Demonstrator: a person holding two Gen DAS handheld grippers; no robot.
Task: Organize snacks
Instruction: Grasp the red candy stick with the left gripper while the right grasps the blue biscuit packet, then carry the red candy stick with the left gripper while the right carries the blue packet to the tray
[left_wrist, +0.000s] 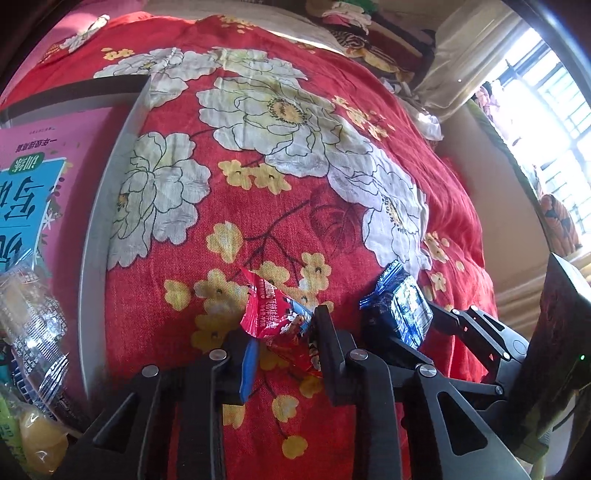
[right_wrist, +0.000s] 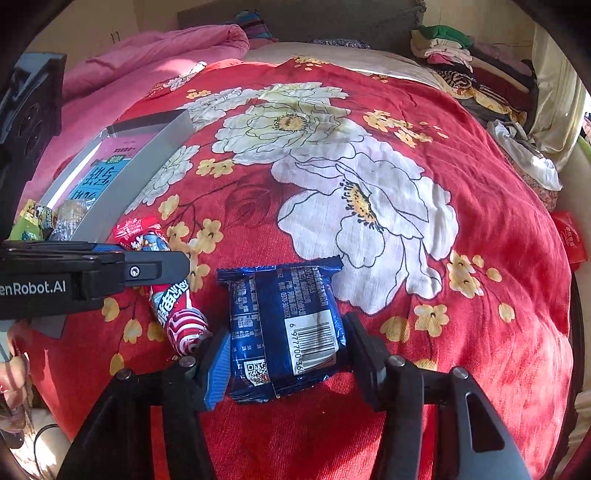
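Left claw: my left gripper (left_wrist: 280, 343) is closed narrow on the red snack packet (left_wrist: 275, 314); both fingers press on its crinkled wrapper.
Red packet place: it lies on the red flowered bedspread (left_wrist: 295, 147), just beside the grey box, and its twisted end points away from me.
Right claw: my right gripper (right_wrist: 284, 354) stands around the blue snack packet (right_wrist: 284, 328), half wide. The blue pad (right_wrist: 218, 369) touches the left side of the packet. On the other side I cannot tell if the black finger presses or only stands against it.
Blue packet place: it lies flat on the bedspread between my right fingers, barcode side up, near the red packet but apart from it.
Grey box: the grey box (right_wrist: 147, 173) sits at the left on the bedspread. Inside it are a pink and blue booklet (left_wrist: 33, 177) and some snacks in clear wrappers (left_wrist: 33, 325).
Behind: a pink blanket (right_wrist: 147, 59) and a pile of folded clothes (right_wrist: 461, 70) lie at the far end of the bed.
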